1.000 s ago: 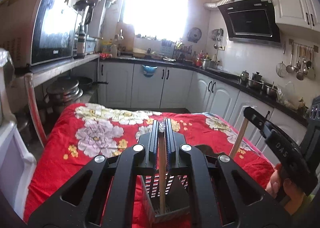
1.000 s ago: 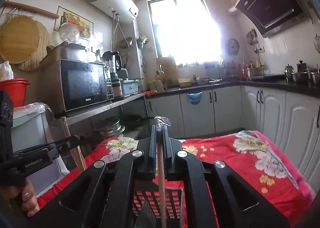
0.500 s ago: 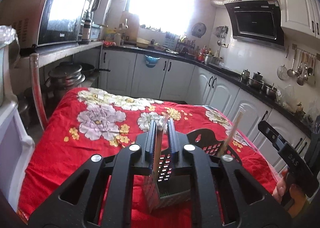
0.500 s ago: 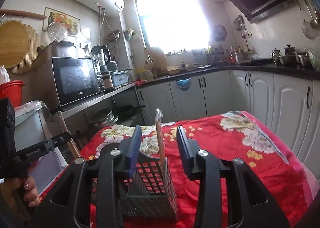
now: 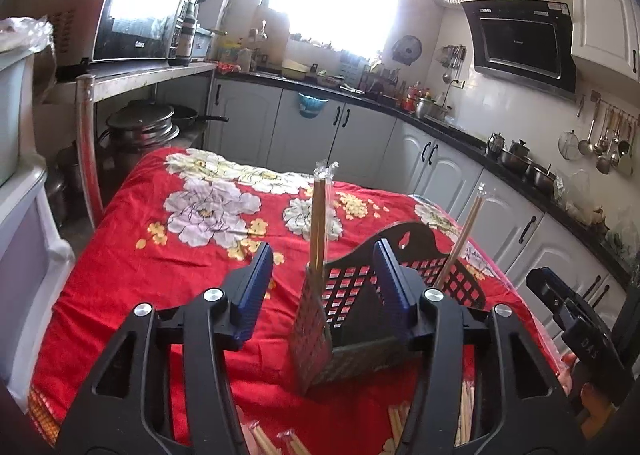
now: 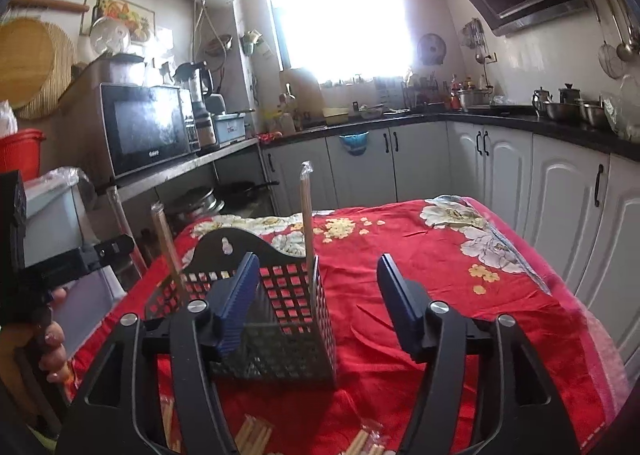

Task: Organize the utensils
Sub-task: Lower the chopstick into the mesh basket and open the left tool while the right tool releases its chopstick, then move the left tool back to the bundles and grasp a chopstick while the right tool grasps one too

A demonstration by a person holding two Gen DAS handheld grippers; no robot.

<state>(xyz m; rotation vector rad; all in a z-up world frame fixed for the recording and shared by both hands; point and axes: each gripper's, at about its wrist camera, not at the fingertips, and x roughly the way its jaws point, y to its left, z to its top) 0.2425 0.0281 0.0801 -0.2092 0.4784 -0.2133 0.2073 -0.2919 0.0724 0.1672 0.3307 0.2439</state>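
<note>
Covering the table is a red flowered cloth [image 5: 132, 263], and on it stands a black mesh basket [image 6: 288, 319] with wrapped chopsticks upright in its corners. The left gripper [image 5: 320, 279] has just been opening; its jaws stand spread, and one wrapped pair [image 5: 319, 223] rises free between them, touching neither pad. The right gripper [image 6: 316, 295] has likewise just been opening, its jaws wide apart with another pair [image 6: 307, 223] standing between them, untouched. More chopsticks [image 6: 252, 435], possibly still wrapped, lie on the cloth below the grippers.
</note>
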